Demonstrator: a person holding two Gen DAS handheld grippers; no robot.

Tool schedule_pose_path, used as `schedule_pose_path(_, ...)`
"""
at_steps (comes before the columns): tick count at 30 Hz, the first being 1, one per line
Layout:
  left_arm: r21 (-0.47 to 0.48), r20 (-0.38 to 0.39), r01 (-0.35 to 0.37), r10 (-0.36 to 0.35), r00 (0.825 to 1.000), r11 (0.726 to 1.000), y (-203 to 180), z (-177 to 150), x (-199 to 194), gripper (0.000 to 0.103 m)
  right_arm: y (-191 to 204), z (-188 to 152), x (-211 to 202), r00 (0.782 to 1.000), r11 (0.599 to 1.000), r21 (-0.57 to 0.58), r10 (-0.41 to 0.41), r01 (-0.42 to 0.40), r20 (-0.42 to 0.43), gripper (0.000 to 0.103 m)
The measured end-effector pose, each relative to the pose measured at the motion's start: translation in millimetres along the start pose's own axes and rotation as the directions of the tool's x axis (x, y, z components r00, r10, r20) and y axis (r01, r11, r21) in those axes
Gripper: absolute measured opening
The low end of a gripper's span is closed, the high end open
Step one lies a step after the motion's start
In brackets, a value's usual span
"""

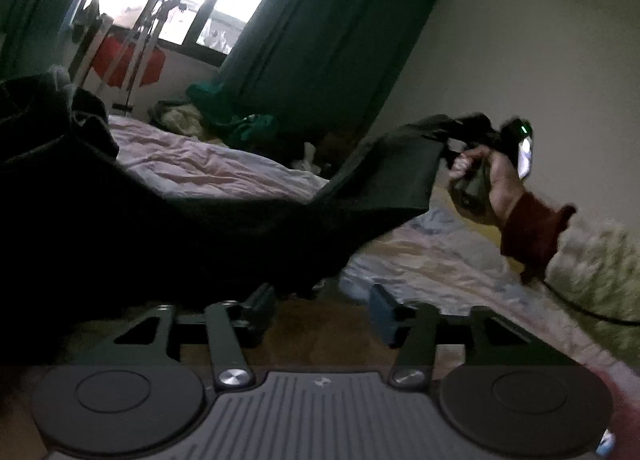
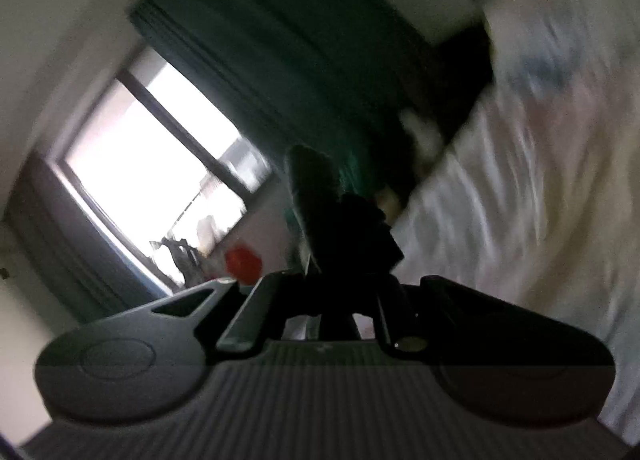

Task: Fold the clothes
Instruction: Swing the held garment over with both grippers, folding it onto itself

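Note:
A dark garment (image 1: 208, 220) hangs spread across the left wrist view, from the left edge to the right. Its far corner is pinched by my right gripper (image 1: 456, 148), held in a person's hand (image 1: 500, 180) with a red sleeve. In the blurred, tilted right wrist view, bunched dark cloth (image 2: 352, 228) sticks up between the fingers of my right gripper (image 2: 344, 284), which is shut on it. My left gripper (image 1: 320, 300) sits low just in front of the garment's lower edge. It is open and nothing lies between its fingers.
Under the garment lies a bed with a rumpled pale pink sheet (image 1: 208, 164). A dark clothes heap (image 1: 52, 104) sits at the left, and more clothes (image 1: 240, 124) by the green curtain (image 1: 320, 40). A drying rack (image 1: 132, 44) stands at the bright window. A fluffy blanket (image 1: 592, 260) lies at the right.

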State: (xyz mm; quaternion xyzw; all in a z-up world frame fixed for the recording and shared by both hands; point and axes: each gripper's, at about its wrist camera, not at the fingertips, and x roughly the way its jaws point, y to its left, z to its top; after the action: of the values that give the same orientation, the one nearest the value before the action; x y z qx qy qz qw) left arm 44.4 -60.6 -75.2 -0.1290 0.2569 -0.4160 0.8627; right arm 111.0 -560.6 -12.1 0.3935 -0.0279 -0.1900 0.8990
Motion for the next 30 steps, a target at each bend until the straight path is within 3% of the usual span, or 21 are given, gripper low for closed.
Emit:
schedule_pose_path(2,-0.048,-0.023,-0.029,0.028,0.999,0.998,7,0,-6,0.080,-30,12,-17,0.996,0.999,0.002,-0.049,0.049,0.078,0.010)
schedule_pose_path(5,-0.157,-0.075,-0.130,0.119,0.990,0.979,27,-2,-19,0.085,-99,6,-25,0.969,0.967,0.086,-0.243,0.239,0.036,0.010)
schedule_pose_path(6,-0.223,-0.097,-0.170,0.152,0.984,0.960,38,-1,-25,0.087,-127,-1,-28,0.953,0.944,0.140,-0.301,0.299,-0.003,0.010)
schedule_pose_path(8,-0.408,-0.127,-0.234,0.199,0.972,0.882,67,-5,-43,0.092,-183,-14,-34,0.912,0.882,0.231,-0.401,0.411,-0.090,0.010)
schedule_pose_path(10,-0.588,-0.146,-0.267,0.224,0.964,0.764,96,-12,-64,0.093,-217,-29,-38,0.884,0.849,0.247,-0.444,0.468,-0.147,0.010)
schedule_pose_path(12,-0.766,-0.112,-0.227,0.224,0.968,0.602,124,-26,-89,0.094,-235,-41,-40,0.881,0.851,0.231,-0.446,0.471,-0.156,0.010)
schedule_pose_path(14,-0.872,-0.063,-0.180,0.260,0.964,0.455,143,-37,-112,0.096,-242,-42,-38,0.885,0.859,0.217,-0.438,0.464,-0.161,0.010)
schedule_pose_path(18,-0.971,-0.004,-0.083,0.332,0.943,0.224,166,-57,-135,0.097,-243,-32,-27,0.896,0.877,0.196,-0.411,0.439,-0.168,0.010)
schedule_pose_path(21,-0.999,-0.012,-0.025,0.336,0.942,0.033,179,-77,-129,0.095,-234,-23,-17,0.898,0.884,0.180,-0.401,0.431,-0.179,0.010)
schedule_pose_path(22,-1.000,-0.016,-0.017,0.347,0.938,-0.002,182,-81,-126,0.094,-231,-22,-15,0.897,0.885,0.172,-0.402,0.432,-0.183,0.010)
schedule_pose_path(24,-0.999,-0.031,-0.015,0.362,0.932,-0.047,185,-86,-120,0.090,-225,-19,-12,0.895,0.887,0.157,-0.403,0.434,-0.192,0.010)
schedule_pose_path(27,-0.990,-0.139,-0.123,0.351,0.926,-0.069,187,-81,-115,0.067,-217,-15,-6,0.890,0.888,0.137,-0.407,0.439,-0.207,0.010)
schedule_pose_path(29,-0.978,-0.210,-0.199,0.347,0.914,-0.067,188,-75,-115,0.028,-216,-14,-3,0.880,0.881,0.136,-0.419,0.454,-0.225,0.010)
schedule_pose_path(30,-0.970,-0.239,-0.237,0.351,0.905,-0.050,187,-71,-117,0.023,-215,-13,-1,0.875,0.877,0.137,-0.423,0.460,-0.234,0.010)
